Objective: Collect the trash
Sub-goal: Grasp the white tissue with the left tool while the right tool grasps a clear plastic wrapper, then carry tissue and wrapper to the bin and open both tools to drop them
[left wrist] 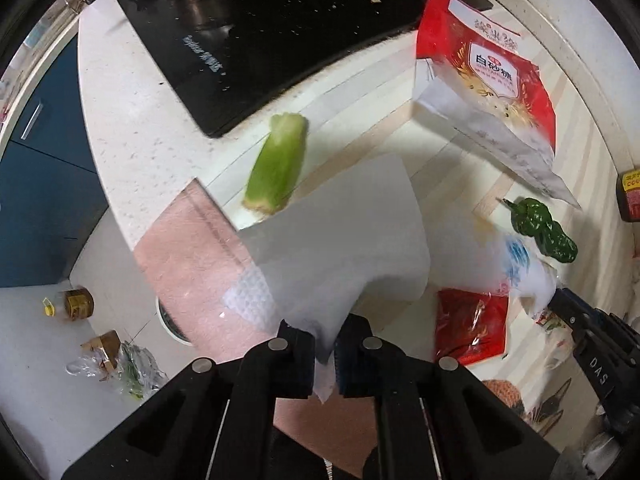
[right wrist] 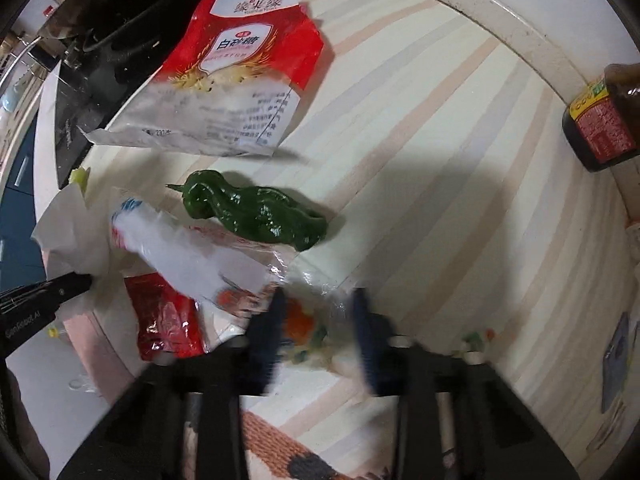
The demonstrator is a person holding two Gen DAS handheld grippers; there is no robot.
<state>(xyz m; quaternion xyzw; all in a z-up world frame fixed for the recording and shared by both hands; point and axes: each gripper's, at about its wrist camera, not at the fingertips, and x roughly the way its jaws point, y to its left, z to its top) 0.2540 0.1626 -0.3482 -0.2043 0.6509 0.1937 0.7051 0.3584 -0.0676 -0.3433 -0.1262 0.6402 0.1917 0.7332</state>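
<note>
while the left gripper (left wrist: 324, 354) pinches the paper towel (left wrist: 340, 236), close the parted right gripper (right wrist: 316, 320) squarely on the clear plastic wrapper (right wrist: 200, 256), avoiding the green pepper (right wrist: 256, 210).

striped counter (right wrist: 440, 128) | sugar bag (right wrist: 240, 76) | green pepper (right wrist: 256, 212) | red wrapper (right wrist: 168, 320) | sauce bottle (right wrist: 600, 124)

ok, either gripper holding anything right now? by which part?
Left gripper pinches the white paper towel by its lower corner. Right gripper is open around a clear plastic wrapper; motion blur hides any contact.
</note>
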